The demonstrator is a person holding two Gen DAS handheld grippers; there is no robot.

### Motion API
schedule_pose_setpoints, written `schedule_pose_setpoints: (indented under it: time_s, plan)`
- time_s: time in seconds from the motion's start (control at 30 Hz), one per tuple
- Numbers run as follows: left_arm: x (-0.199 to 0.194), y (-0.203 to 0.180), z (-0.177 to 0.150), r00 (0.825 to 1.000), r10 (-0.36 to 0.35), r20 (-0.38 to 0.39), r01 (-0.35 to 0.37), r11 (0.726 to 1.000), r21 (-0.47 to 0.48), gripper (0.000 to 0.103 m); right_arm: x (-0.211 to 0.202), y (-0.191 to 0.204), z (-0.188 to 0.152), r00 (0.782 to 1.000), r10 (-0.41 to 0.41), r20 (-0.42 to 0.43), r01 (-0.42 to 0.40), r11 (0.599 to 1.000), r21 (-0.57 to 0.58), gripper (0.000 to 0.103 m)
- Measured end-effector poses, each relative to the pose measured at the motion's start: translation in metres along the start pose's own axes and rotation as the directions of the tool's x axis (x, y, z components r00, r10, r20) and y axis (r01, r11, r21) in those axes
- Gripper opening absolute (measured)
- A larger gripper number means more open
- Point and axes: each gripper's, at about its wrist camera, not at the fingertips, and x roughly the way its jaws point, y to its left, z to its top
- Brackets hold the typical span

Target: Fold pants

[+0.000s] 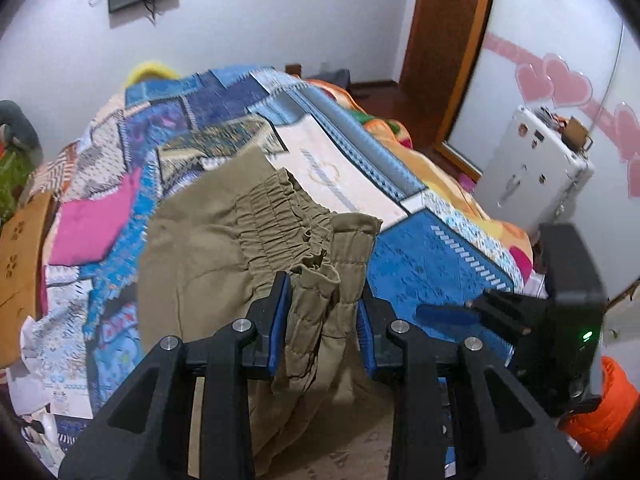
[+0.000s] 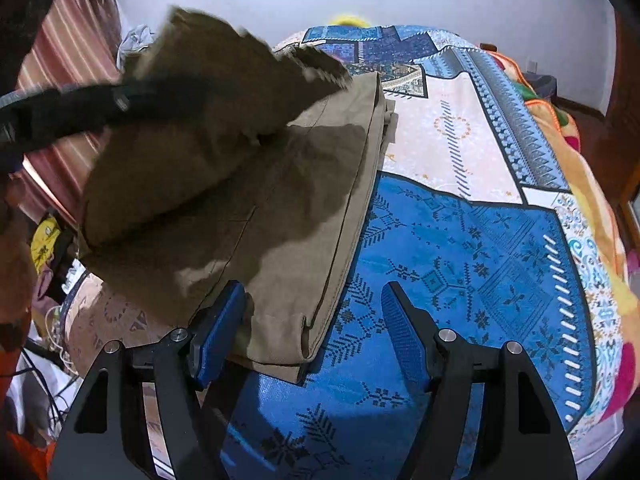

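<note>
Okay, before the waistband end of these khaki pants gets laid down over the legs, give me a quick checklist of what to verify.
1. Left gripper has the gathered elastic waistband of the khaki cotton pants between its jaws: ok.
2. Waistband end lifted off the blue patterned bedspread: ok.
3. Pant legs lie flat, edges stacked: ok in the right wrist view.
4. Right gripper jaws open, holding nothing: ok.
5. Right gripper pinning the hem: not ok; one blue pad sits over the cloth, but nothing is clamped.
6. Landing spot free of wrinkles: cannot tell, the lifted fabric hides it.
</note>
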Motion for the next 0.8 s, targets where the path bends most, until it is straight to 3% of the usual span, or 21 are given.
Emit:
schedule_pose_setpoints:
  time_s: [0.1,0.17,0.23,0.33,0.53,0.8]
  plan:
    - [0.004,-0.004,-0.004,0.999,-0.017,-0.027,0.017,1.0,0.015,0.031,-0.004,0.0,-0.001,1.0,-0.017,-0.001,0.017,1.0,-0.003,0.066]
    - [0.005,-0.006,-0.007,0.999,-0.02,-0.042,0.021,0.999,0.026,0.037,-0.008,-0.002,-0.002,1.0,-0.028,0.0,0.028,1.0,-0.001,0.066]
    - [0.004,-0.009,-0.007,0.996,-0.05,-0.07,0.052,0.998,0.034,0.057,-0.011,-0.004,-0.003,0.999,-0.038,0.002,0.038,0.999,0.004,0.066]
    - [-0.006,-0.009,-0.009,0.996,-0.071,-0.048,0.072,0.997,0.026,0.065,-0.018,-0.009,-0.004,0.999,-0.051,0.007,0.051,0.999,0.019,0.067]
    - [-0.022,0.018,-0.012,1.0,0.0,0.001,0.0,1.0,-0.016,0.069,-0.039,-0.014,0.003,0.995,-0.08,0.059,0.078,0.996,0.045,0.068]
    - [-0.009,0.07,-0.049,0.982,0.163,-0.091,-0.17,0.982,-0.077,0.07,-0.048,0.005,0.027,0.988,-0.065,0.139,0.063,0.998,0.016,0.068]
